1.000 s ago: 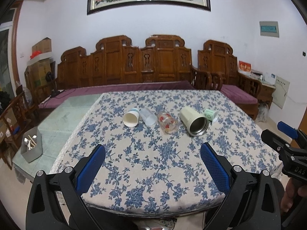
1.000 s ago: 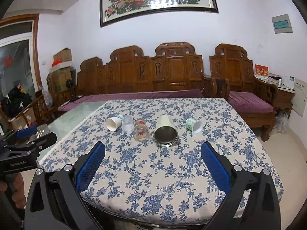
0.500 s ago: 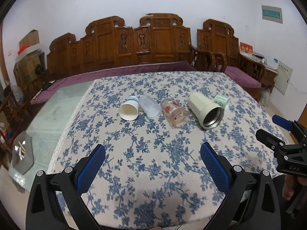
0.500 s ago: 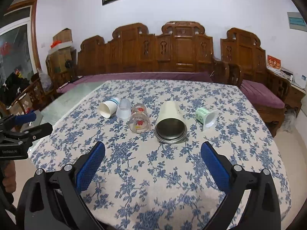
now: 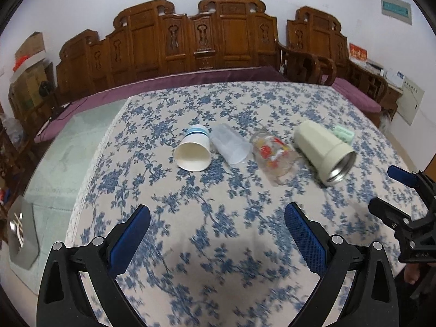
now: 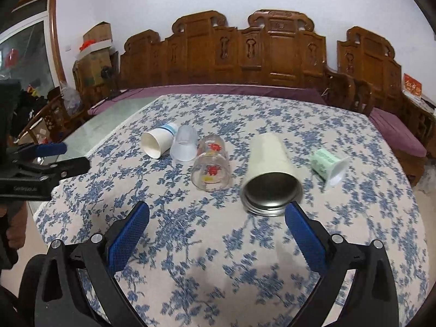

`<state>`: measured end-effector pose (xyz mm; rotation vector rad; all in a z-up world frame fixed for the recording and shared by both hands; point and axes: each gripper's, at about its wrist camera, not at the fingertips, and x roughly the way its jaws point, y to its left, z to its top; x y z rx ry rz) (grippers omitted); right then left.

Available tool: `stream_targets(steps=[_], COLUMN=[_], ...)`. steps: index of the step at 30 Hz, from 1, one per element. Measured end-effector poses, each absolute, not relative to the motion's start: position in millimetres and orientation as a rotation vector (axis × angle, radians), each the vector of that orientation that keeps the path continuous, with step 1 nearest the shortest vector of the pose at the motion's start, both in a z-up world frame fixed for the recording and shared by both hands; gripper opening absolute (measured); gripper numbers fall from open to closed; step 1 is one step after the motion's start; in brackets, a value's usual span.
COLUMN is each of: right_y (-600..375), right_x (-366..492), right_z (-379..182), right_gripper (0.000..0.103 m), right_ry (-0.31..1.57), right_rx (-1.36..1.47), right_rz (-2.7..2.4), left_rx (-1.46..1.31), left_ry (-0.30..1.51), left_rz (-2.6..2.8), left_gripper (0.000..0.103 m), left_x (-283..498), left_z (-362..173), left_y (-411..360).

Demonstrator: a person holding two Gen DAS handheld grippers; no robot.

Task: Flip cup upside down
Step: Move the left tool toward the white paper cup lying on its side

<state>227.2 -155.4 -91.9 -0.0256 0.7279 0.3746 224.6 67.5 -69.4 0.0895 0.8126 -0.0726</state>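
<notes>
Several cups lie on their sides in a row on the blue-flowered tablecloth (image 5: 218, 218): a white paper cup (image 5: 194, 151) (image 6: 158, 143), a frosted plastic cup (image 5: 231, 147) (image 6: 185, 145), a clear glass with red print (image 5: 273, 154) (image 6: 211, 164), a cream steel tumbler (image 5: 323, 151) (image 6: 269, 173) and a small green cup (image 5: 344, 134) (image 6: 328, 164). My left gripper (image 5: 217, 219) is open and empty, short of the paper cup. My right gripper (image 6: 217, 219) is open and empty, just in front of the tumbler's mouth and the glass.
A carved wooden bench (image 5: 207, 41) with purple cushions stands behind the table. Bare green glass tabletop (image 5: 68, 158) lies left of the cloth. The right gripper shows at the right edge of the left view (image 5: 395, 204); the left gripper shows at the left edge of the right view (image 6: 49, 160).
Both grippers have moved forward and lower over the table toward the row of cups. The cups have not moved. Both stay open.
</notes>
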Motion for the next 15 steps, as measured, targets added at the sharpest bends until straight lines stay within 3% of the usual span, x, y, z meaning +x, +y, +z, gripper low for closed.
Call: stream_targets(steps=[5, 15], right_y=[-135.6, -102.6], right_x=[248.1, 267.4], right_z=[-101.3, -121.6], right_gripper=[0.090, 0.088], right_ry=[0.755, 0.793], right_rx=[-0.020, -0.017], right_rz=[0.412, 0.477], left_rx=[0.098, 0.056], left_ry=[0.862, 0.979], left_rz=[-0.078, -0.135], left_gripper=[0.090, 0.080], left_x=[267.7, 369.1], left_z=[-78.0, -101.3], left_y=[81.7, 98.9])
